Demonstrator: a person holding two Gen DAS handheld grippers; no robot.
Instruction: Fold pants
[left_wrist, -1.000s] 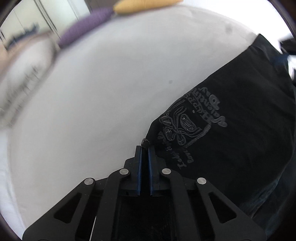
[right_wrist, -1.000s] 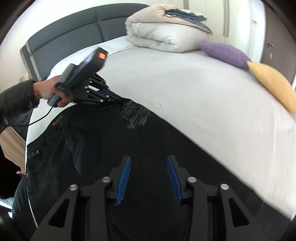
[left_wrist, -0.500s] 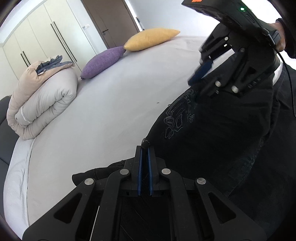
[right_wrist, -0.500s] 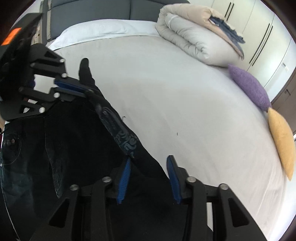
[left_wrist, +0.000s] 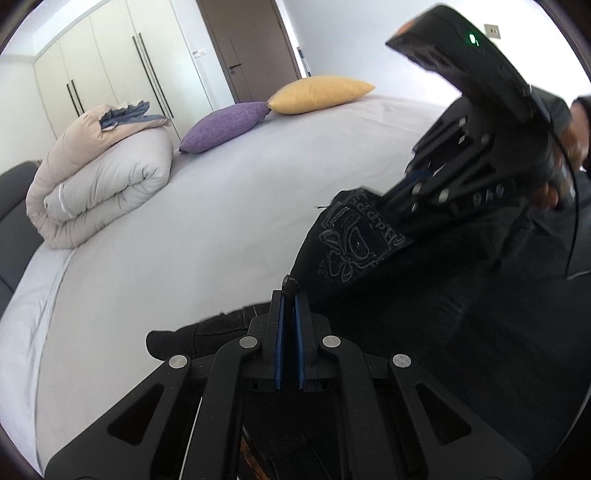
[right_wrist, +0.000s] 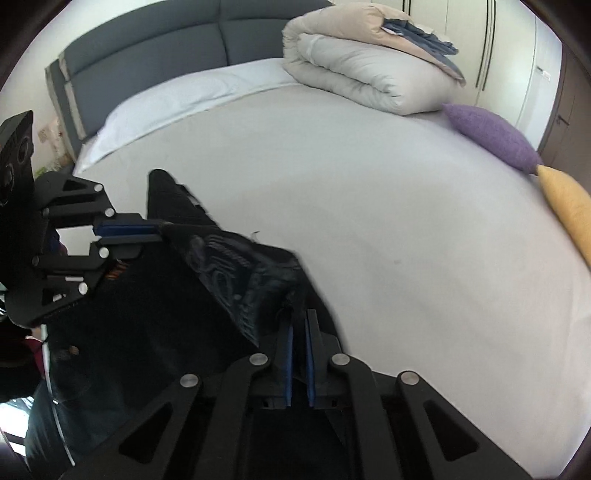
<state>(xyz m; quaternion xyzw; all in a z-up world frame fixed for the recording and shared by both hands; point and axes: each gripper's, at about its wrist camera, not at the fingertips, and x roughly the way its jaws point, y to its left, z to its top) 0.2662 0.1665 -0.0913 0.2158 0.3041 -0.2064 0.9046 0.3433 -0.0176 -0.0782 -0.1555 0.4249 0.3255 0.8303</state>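
The pants are black jeans with a pale embroidered emblem, lying at the near edge of the bed. My left gripper is shut on a pinch of the pants' edge and holds it above the sheet. It also shows in the right wrist view, clamped on the fabric. My right gripper is shut on the pants' edge beside the emblem. It shows in the left wrist view, gripping the cloth. The fabric hangs stretched between both grippers.
The bed's white sheet stretches ahead. A rolled beige duvet lies near the grey headboard. A purple cushion and a yellow cushion sit at the far edge. Wardrobes and a door stand behind.
My right gripper was open above the pants and has shut on their edge. Both grippers have lifted the fabric off the bed, and the left has swung upward.
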